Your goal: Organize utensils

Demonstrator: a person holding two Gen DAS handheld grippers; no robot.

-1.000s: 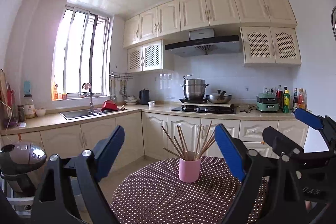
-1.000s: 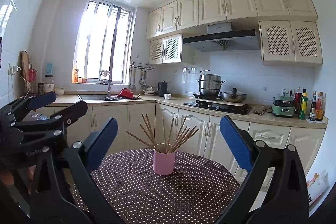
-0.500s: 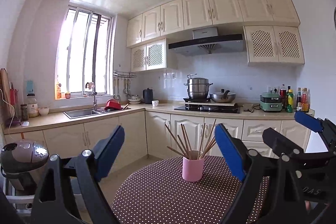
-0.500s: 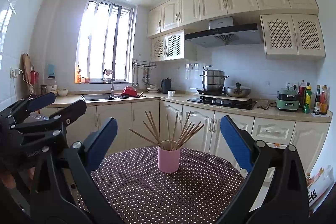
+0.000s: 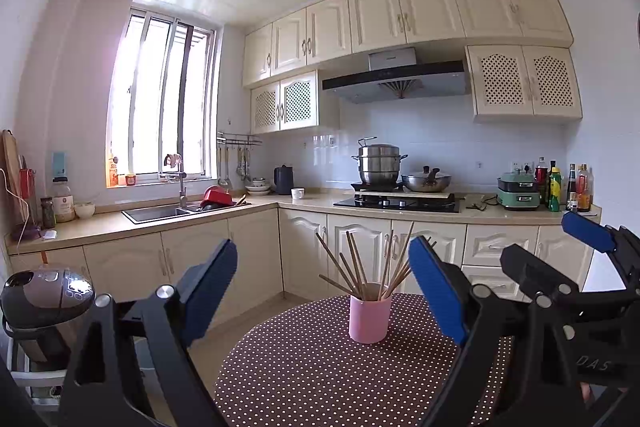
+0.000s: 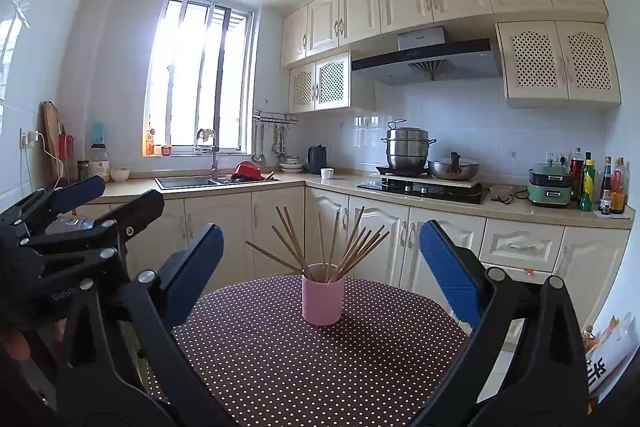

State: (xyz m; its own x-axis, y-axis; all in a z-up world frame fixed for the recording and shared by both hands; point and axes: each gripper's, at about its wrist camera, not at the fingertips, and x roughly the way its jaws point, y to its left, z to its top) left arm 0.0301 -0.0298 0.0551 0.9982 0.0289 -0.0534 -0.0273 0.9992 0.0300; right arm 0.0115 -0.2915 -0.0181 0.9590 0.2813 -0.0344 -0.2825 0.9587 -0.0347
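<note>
Left gripper (image 5: 322,301): jaws wide apart, empty. A pink cup (image 5: 369,318) of splayed chopsticks (image 5: 362,263) stands mid-desk (image 5: 304,379), ahead of both tools. Right gripper (image 6: 320,273): likewise spread, empty. Advised: close on one stick near its top (others lean close). Cup's interior and stick count cannot be determined

your left gripper (image 5: 324,297) hangs with jaws wide apart over the dotted round table (image 5: 304,379). the pink cup (image 5: 369,319) of chopsticks (image 5: 362,265) stands upright ahead; your right gripper (image 5: 560,247) hovers alongside, also spread.
</note>
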